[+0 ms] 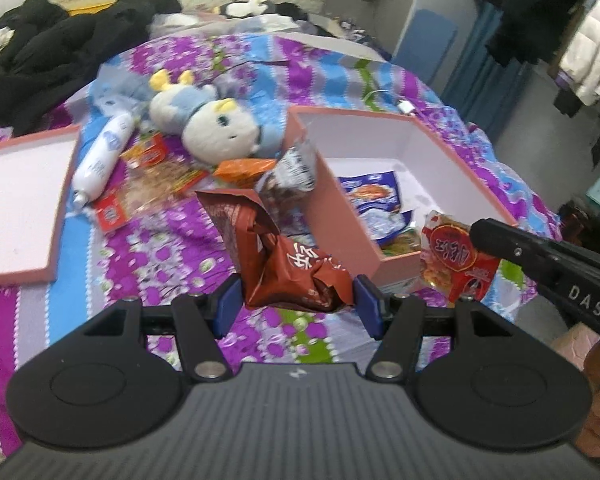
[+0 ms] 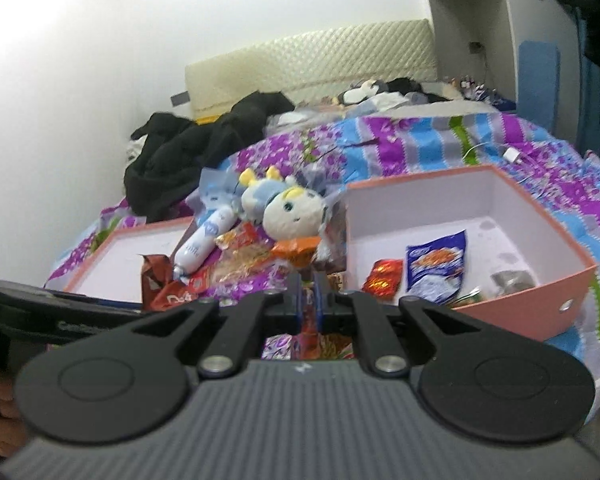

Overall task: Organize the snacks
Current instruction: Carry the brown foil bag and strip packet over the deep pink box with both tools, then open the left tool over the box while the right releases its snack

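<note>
My left gripper tilts downward, clamping a crumpled brown snack bag; my right gripper (at three o'clock) pinches a red snack packet beside the pink box.

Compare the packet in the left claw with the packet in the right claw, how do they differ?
The left claw grips a brown crumpled bag, bulky enough to keep its jaws wide apart. The right claw pinches a red flat packet, thin enough that its jaws are nearly together. The brown bag is opaque foil, while the red packet has a clear part showing food. Both are printed snack packs, held near the pink box.
</note>
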The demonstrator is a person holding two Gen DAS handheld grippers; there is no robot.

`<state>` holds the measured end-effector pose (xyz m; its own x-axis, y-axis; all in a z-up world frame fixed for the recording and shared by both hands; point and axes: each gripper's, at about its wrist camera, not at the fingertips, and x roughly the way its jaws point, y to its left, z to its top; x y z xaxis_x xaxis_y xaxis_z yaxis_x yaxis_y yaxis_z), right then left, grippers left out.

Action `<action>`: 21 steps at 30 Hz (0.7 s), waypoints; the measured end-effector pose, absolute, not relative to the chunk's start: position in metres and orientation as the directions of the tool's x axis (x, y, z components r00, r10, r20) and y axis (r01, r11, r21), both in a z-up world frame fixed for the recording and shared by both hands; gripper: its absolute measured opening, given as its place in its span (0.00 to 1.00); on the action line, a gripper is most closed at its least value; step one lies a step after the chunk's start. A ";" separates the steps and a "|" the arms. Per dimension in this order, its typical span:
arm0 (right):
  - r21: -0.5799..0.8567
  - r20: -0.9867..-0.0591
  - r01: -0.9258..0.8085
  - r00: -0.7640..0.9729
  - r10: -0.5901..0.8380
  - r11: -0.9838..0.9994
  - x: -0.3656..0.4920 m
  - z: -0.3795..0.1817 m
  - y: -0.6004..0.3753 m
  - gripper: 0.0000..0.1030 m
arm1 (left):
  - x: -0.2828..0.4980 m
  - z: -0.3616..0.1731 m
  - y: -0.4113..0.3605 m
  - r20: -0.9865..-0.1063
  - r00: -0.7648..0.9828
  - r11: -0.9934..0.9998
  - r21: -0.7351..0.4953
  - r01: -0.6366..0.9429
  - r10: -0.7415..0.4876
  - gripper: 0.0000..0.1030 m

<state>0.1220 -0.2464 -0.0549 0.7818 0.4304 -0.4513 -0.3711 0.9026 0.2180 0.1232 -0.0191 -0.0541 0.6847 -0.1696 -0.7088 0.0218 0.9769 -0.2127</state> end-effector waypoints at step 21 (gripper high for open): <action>0.164 -0.466 -0.238 0.837 0.288 0.957 0.250 -0.053 -0.323 0.09 | 0.307 -0.049 -0.115 -0.714 0.636 0.956 -0.218 0.197 -0.294 0.63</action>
